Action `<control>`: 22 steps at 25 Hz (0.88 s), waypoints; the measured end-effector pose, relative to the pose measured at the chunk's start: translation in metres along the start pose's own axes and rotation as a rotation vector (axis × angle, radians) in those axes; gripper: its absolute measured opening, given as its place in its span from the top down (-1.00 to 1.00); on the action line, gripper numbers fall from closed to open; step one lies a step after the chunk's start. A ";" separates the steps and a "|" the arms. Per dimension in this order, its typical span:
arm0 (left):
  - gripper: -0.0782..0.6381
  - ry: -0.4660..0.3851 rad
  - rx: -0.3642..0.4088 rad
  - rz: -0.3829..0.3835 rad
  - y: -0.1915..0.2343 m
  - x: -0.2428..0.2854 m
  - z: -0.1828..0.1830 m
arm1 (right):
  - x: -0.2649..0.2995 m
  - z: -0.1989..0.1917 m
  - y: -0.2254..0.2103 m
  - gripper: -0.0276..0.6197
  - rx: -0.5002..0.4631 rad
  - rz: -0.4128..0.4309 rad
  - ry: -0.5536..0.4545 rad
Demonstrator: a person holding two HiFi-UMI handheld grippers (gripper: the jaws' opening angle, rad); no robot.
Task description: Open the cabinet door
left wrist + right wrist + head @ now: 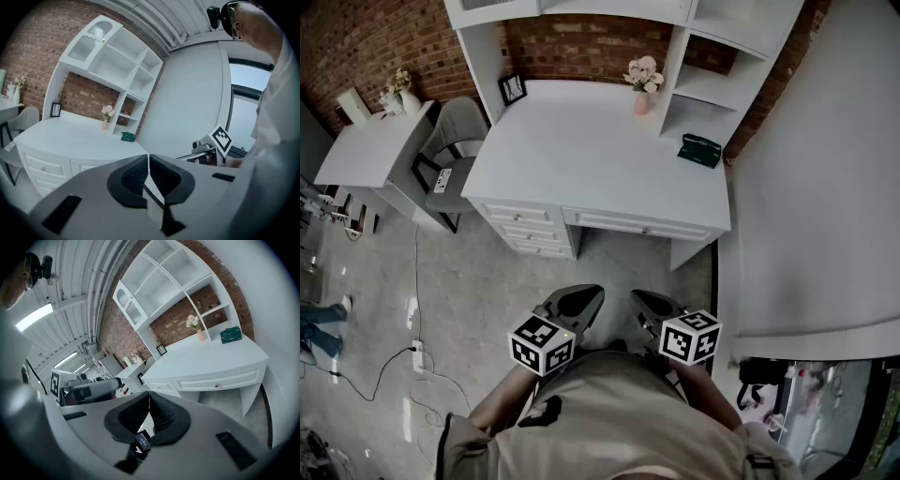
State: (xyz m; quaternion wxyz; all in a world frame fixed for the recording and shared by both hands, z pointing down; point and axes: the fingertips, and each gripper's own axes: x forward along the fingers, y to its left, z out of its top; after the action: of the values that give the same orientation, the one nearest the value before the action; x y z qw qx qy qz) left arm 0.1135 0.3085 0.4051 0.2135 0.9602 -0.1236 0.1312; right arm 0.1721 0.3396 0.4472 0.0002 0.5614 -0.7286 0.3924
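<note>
Currently both grippers are held low and close to the body, well short of the furniture.

Left gripper (579,302): jaws pressed together, nothing between them. Right gripper (652,304): likewise closed and empty, and its own view shows the pads meeting along one seam.

Target, as judged: the glass-fronted door (88,42) with an arched top. It is in the upper left bay of the hutch (123,70) that stands on the desk (600,155). The head view catches only its lower edge, at the top margin.

Key relation:
- In the head view the door lies between 11 and 12 o'clock from the left gripper and at about 11 o'clock from the right.
- In the left gripper view it sits at 11 o'clock from the jaws; in the right gripper view it is nearly at 12.
- It is well apart from both, high up and across the full depth of the desk.
- Its long axis is upright.
- The left gripper is on the door's side, so I judge it marginally nearer.
- Handle and hinge side are too small to tell.

The reach will probably have to go up and over the desk, and the jaws must part before any grasp.

Caveat: a tall white panel (825,178) stands at 2 o'clock, near the right gripper. It may be a cabinet front too, though no handle shows. If that one is meant, the right hand is the closer.
</note>
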 end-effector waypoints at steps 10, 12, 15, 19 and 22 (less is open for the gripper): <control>0.71 0.017 0.016 -0.011 -0.028 0.028 -0.002 | -0.024 0.001 -0.029 0.83 0.058 0.015 -0.036; 0.71 0.028 0.026 -0.007 -0.032 0.031 -0.003 | -0.027 0.001 -0.035 0.83 0.076 0.012 -0.039; 0.71 0.047 0.038 0.005 -0.036 0.035 -0.006 | -0.030 -0.001 -0.041 0.83 0.084 0.015 -0.038; 0.72 0.086 0.067 0.008 -0.044 0.040 -0.013 | -0.031 -0.005 -0.046 0.83 0.084 0.033 -0.026; 0.73 0.097 0.088 -0.027 -0.056 0.042 -0.013 | -0.031 -0.005 -0.047 0.83 0.083 0.046 -0.018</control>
State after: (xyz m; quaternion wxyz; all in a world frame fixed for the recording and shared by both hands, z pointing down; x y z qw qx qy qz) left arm 0.1671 0.3560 0.4081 0.1785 0.9628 -0.0944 0.1798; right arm 0.2200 0.3643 0.4638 -0.0385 0.5473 -0.7246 0.4171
